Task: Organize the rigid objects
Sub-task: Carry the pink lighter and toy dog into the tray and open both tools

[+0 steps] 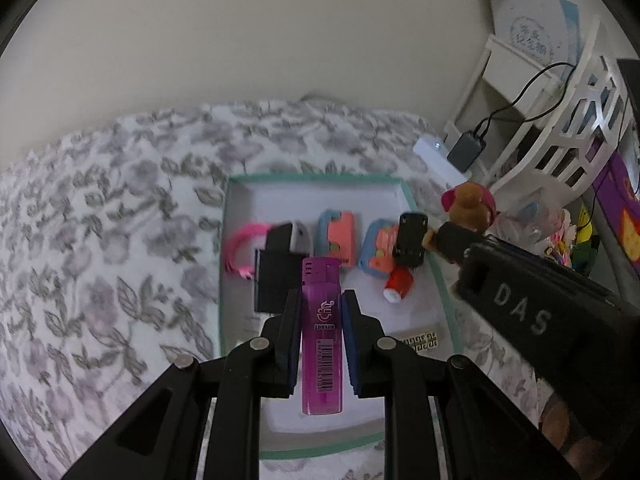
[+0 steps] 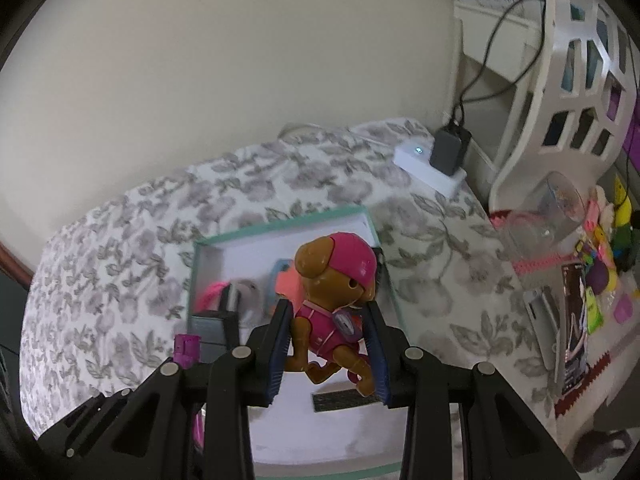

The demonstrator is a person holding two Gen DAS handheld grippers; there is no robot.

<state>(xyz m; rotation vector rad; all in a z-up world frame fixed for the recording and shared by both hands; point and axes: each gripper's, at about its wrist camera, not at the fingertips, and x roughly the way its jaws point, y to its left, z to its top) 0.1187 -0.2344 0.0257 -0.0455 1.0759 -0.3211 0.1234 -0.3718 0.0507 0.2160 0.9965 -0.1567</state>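
- On the counter under its floral cloth point(image 1: 120, 216), the teal-rimmed tray point(image 1: 448, 304) is your collecting place, so both tools are hanging over it
- Your right tool point(image 2: 330, 344) is clamped on the toy dog point(image 2: 332, 300) across its pink body, head up, so you can likely set it down on its feet
- Your left tool point(image 1: 320, 336) is closed narrow on the purple lighter point(image 1: 321, 332), gripped on its long sides with the cap pointing away, which suits laying it flat
- The far half of the tray is crowded: black case point(image 1: 276, 276), two orange and blue toys point(image 1: 338, 236), a black toy car point(image 1: 412, 240) and a small red and white bottle point(image 1: 398, 284)
- Open floor lies in the near half, between the black case and the right rim; keep the two tools apart there, as they sit close together
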